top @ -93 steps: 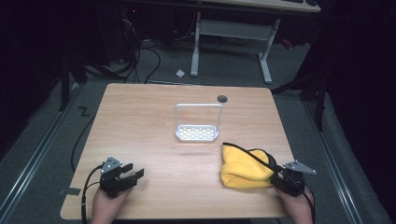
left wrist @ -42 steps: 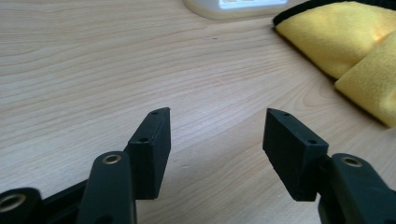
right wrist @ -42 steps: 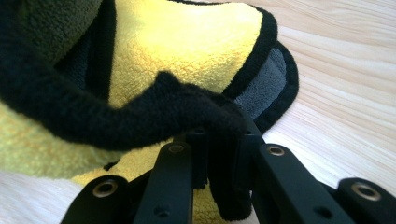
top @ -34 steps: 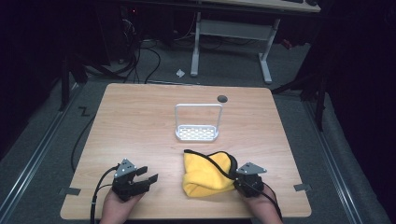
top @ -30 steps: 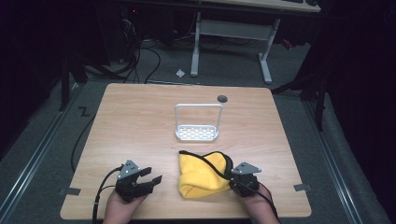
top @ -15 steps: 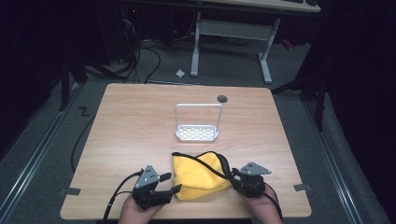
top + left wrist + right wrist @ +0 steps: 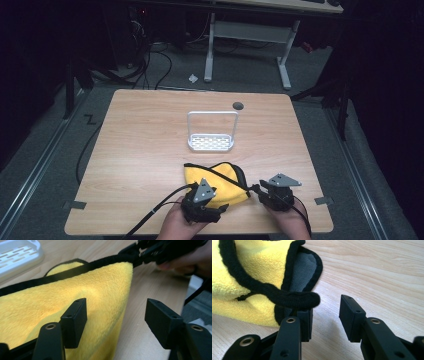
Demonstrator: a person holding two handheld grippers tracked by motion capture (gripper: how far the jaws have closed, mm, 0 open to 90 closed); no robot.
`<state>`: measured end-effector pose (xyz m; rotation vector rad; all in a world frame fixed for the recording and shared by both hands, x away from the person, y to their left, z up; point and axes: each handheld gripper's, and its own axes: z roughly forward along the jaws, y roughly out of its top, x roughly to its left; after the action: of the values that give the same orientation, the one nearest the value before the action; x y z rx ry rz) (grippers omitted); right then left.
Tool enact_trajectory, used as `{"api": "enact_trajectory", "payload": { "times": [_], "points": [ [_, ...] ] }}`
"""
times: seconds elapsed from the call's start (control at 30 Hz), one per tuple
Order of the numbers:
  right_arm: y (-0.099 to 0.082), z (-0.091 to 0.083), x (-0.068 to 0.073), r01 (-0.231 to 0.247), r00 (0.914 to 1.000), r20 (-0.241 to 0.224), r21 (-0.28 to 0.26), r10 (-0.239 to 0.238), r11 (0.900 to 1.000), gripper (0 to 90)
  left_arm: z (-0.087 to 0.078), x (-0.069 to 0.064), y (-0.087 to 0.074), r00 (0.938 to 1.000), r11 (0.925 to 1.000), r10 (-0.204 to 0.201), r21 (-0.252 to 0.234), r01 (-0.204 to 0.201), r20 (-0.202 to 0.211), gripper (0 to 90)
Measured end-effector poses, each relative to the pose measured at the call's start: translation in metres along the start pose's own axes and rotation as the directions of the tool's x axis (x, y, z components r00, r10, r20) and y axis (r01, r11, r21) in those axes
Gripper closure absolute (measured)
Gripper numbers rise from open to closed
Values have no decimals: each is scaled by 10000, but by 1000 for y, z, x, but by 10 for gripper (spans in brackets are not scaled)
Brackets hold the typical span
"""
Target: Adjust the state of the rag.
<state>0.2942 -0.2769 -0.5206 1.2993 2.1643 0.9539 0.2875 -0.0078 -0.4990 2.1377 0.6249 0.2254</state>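
1. Yellow cloth (image 7: 216, 181) with black trim lies bunched at lower centre of the high view, on the table (image 7: 150, 150), below the white rack (image 7: 211, 142)
2. Left gripper (image 7: 116, 322): jaws wide and have just been opening; cloth edge sits between them, pads not pressing
3. Right gripper (image 7: 325, 315): jaws part open, just been opening; black trim drapes over one jaw, nothing pinched
4. Progress, my read: cloth dragged to the near edge and let go; folding or spreading not started, both grips must be retaken
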Motion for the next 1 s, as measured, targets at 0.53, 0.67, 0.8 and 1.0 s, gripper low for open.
{"api": "enact_trajectory", "payload": {
  "times": [0.53,0.67,0.8,1.0],
  "points": [
    [0,1,-3,-40,10000,-64,-31,40,10000,635,-14,24,6,9928,9966,-726,-460,684,-949,832],
    [0,2,-1,-19,10000,-68,19,19,10000,633,-52,43,-1,9847,9800,-1418,-1550,1252,-1014,823],
    [0,5,1,56,10000,-59,70,-55,10000,630,-90,69,-27,9639,9546,-2325,-2202,2006,-1300,803],
    [1,9,6,239,9997,-19,171,-238,9996,629,-124,106,-86,9002,9032,-4015,-2355,3588,-1688,767]
  ]
}}
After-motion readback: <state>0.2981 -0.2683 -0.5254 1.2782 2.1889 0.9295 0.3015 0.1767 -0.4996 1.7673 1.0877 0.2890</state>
